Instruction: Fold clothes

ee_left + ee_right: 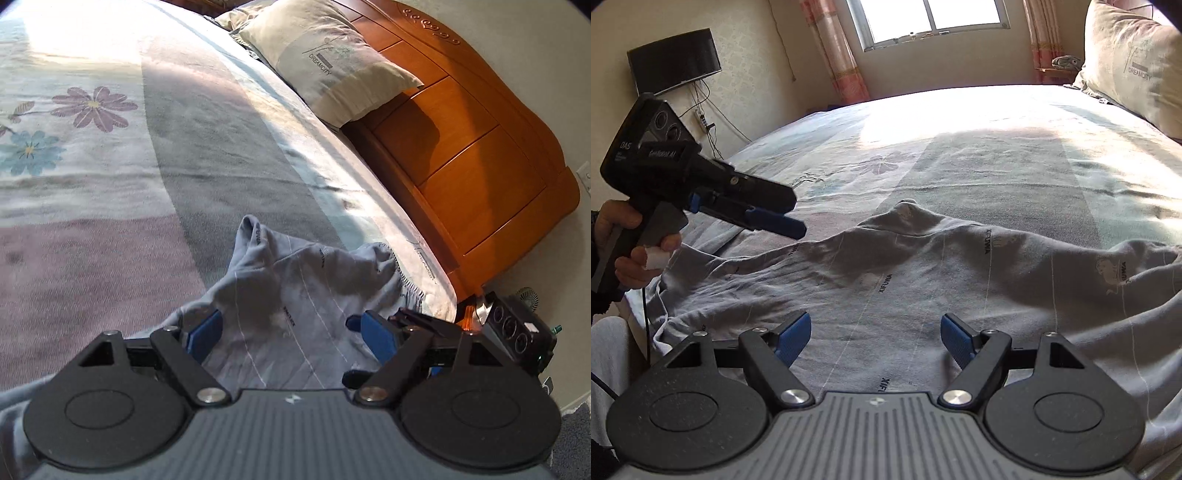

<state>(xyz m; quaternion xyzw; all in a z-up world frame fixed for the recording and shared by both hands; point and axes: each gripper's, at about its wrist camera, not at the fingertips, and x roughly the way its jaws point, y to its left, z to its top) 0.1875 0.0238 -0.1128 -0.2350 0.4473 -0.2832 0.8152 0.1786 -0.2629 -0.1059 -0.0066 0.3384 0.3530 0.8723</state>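
Across the lower frame, garment: the grey garment [886,280] lay rumpled on the bedsheet [979,155].
Right gripper [875,334]: jaws wide, empty, cloth just beneath.
Left gripper [286,328]: jaws wide, nothing clamped, hovering above the garment's peaked edge; seen at left of the right view, hand [624,243] gripping its handle.
Pillow [328,55]: upper right.

Soft, creased grey cloth is seen in the garment [923,280]. The bedspread [110,166] is woven and matt. The headboard [461,140] is glossy varnished wood. Matt black plastic forms the right gripper [875,339].
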